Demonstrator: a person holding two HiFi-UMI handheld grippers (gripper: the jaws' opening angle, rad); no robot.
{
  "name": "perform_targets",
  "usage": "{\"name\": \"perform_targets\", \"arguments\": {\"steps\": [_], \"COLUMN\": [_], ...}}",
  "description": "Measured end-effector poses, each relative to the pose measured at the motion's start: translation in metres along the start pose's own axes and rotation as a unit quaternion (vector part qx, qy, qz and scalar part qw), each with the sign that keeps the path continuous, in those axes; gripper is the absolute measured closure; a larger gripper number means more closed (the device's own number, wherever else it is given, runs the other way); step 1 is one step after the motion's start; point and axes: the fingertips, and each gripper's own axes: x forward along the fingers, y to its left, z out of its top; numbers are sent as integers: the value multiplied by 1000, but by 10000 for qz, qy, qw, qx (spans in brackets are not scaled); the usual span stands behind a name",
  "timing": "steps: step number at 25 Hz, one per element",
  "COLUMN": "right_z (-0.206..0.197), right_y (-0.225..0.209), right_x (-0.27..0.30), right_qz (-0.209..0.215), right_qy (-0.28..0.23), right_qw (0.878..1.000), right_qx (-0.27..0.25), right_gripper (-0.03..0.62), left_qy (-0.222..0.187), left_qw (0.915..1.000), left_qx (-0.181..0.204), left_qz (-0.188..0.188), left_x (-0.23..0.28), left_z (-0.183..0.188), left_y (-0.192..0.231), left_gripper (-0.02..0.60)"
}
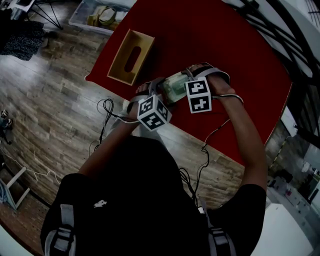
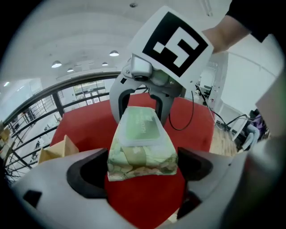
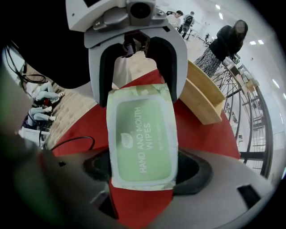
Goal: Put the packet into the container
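Observation:
A green packet of hand and mouth wipes (image 1: pixel 175 87) hangs just above the red table (image 1: pixel 230 55), held from both ends. My left gripper (image 1: pixel 161 90) grips one end; in the left gripper view its jaws (image 2: pixel 142 163) touch both sides of the packet (image 2: pixel 140 143). My right gripper (image 1: pixel 186 82) closes on the other end, its fingers flanking the packet (image 3: pixel 140 138) in the right gripper view (image 3: pixel 143 167). The container, an open wooden box (image 1: pixel 131 56), stands on the table's far left corner, apart from both grippers.
A clear plastic bin (image 1: pixel 97 15) sits on the wooden floor beyond the table. Cables (image 1: pixel 105 107) trail over the floor at the table's near edge. A white stool frame (image 1: pixel 12 187) stands at the left. A person (image 3: pixel 223 42) stands far off.

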Motion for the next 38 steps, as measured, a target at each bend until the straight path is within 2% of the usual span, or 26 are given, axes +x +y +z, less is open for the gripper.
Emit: {"name": "perform_targets", "arguments": {"steps": [6,11,13,14,20,22,25,30,38], "right_z": [17,42,54,60,99,109,123,145,156], "right_y": [-39,-80,-97,-106,-152,-166,-182,-195,-195], "right_x": [-28,-45,-49,-51,-54,-50,-43,-27,20], "right_qz": [-220,-418,-506,-540,-616,-621,-608,-552,-477], "right_qy": [300,444,500,518,624,652,673,696,666], "right_qw": [9980,9951,9934,9926,9867,9842,9807,9720,9418], "right_qx": [-501,-774,-895,-955,-1370,-1523,-1734,-2177,-3261], "right_gripper": [203,203,203,203,203,203,203,203,203], "left_qy": [-469,-804,-932,-994,-1243,-1274,-1304,-1404,-1345], "left_qw": [9955,9862,9815,9788,9602,9555,9500,9380,9261], "left_qx": [-367,-891,-1069,-1142,-1389,-1494,-1655,-2020,-2307], "left_qz": [740,1138,1283,1381,2081,2200,2304,2444,2666], "left_x": [-63,-113,-132,-141,-188,-196,-206,-221,-211], "left_z": [-17,-42,-53,-58,-89,-98,-111,-132,-159], "left_y": [43,76,88,93,127,136,146,157,165], "left_gripper": [104,106,125,159,492,542,572,572,572]}}
